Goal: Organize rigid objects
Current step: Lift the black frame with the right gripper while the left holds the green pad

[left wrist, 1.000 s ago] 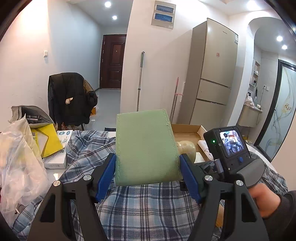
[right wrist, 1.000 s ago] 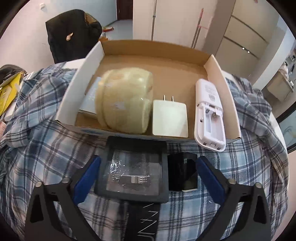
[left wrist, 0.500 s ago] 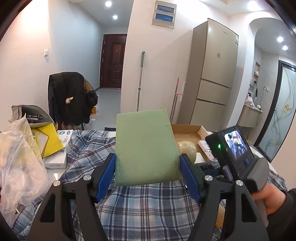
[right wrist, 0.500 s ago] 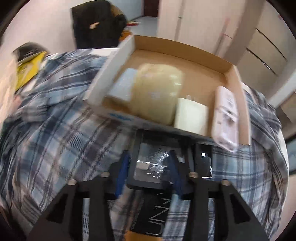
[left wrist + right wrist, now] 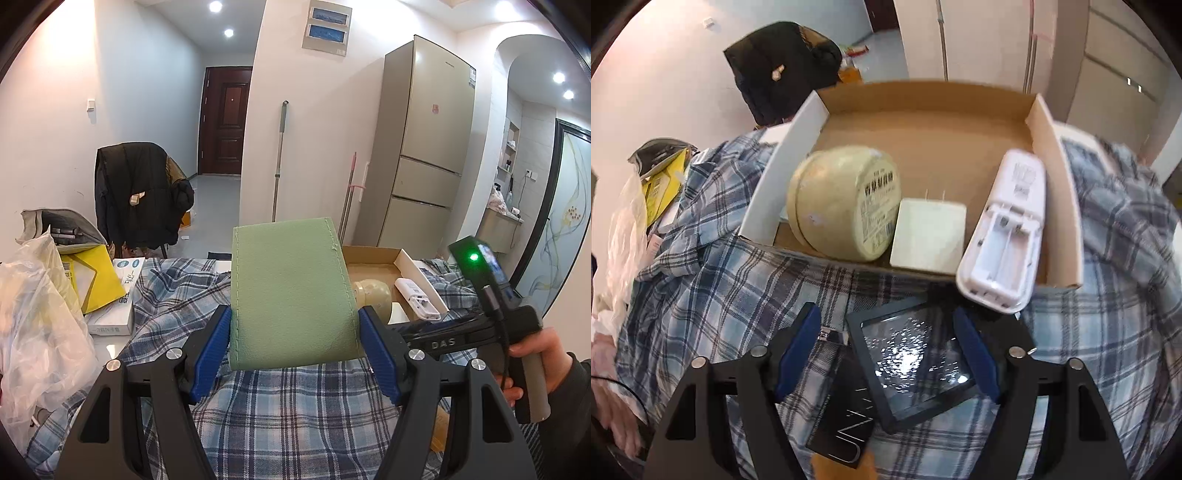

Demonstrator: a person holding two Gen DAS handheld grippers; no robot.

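The counter is covered by a blue plaid cloth (image 5: 713,288), seen across the lower half of both wrist views. On it, at twelve o'clock from the right tongs (image 5: 886,350), an open cardboard box (image 5: 923,122) is set, with white outer walls and a brown inside. Within the box a round cream jar (image 5: 842,199) is laid on its side at the left, its printed label turned toward the camera; a square white charger (image 5: 929,236) is placed just beside it at its three o'clock, prongs pointing away; a white remote (image 5: 1004,236) with its battery bay uncovered is leaned at the right, its near end projecting over the front wall. A green stitched case (image 5: 291,295) is gripped between the blue pads of the left tongs (image 5: 293,339) and is held up above the cloth, both pads pressed on its side edges. In the left wrist view the right tool is seen at three o'clock, held by a hand (image 5: 532,365). The jaws of the right tongs are opening; between them, tilted on the cloth, a black framed square with a glossy reflecting face (image 5: 916,358) is seen, the right pad being just at its edge and the left pad clear of it. A black lettered box (image 5: 846,417) is partly covered by that square at its seven o'clock.
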